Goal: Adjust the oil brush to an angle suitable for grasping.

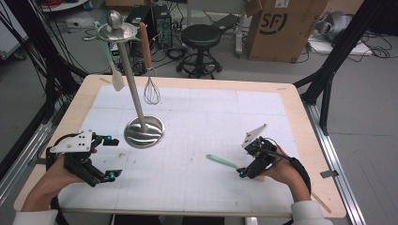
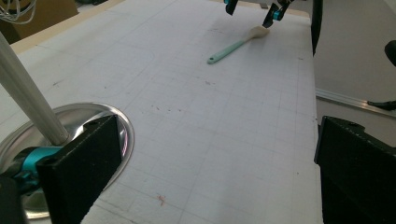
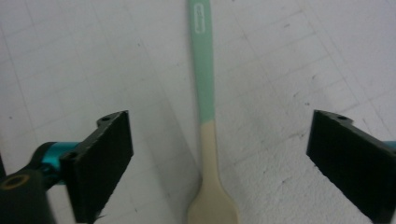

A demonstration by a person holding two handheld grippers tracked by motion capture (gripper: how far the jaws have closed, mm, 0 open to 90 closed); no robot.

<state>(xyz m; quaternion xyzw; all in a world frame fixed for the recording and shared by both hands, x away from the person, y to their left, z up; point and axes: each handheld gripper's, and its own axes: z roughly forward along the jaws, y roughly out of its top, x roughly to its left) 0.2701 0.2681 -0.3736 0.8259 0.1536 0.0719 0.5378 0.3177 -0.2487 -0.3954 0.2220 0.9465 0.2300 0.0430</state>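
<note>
Your right gripper [image 1: 249, 165] hangs over the spatula [image 3: 207, 126], which lies flat on the white mat [image 1: 197, 140] with its green handle pointing toward the utensil stand [image 1: 136, 108] and its cream blade nearest your hand. The jaws are spread wide on either side of the neck, touching nothing. The risk is the thin, low profile: close too high and the pads meet over it; close off-centre and one pad pushes it sideways first, spinning it on the mat. Grabbing near the blade also leaves the long handle free to droop. Your left gripper [image 1: 101, 159] waits spread and empty beside the stand's base; bumping it could rock the hanging whisk [image 1: 151, 89].
</note>
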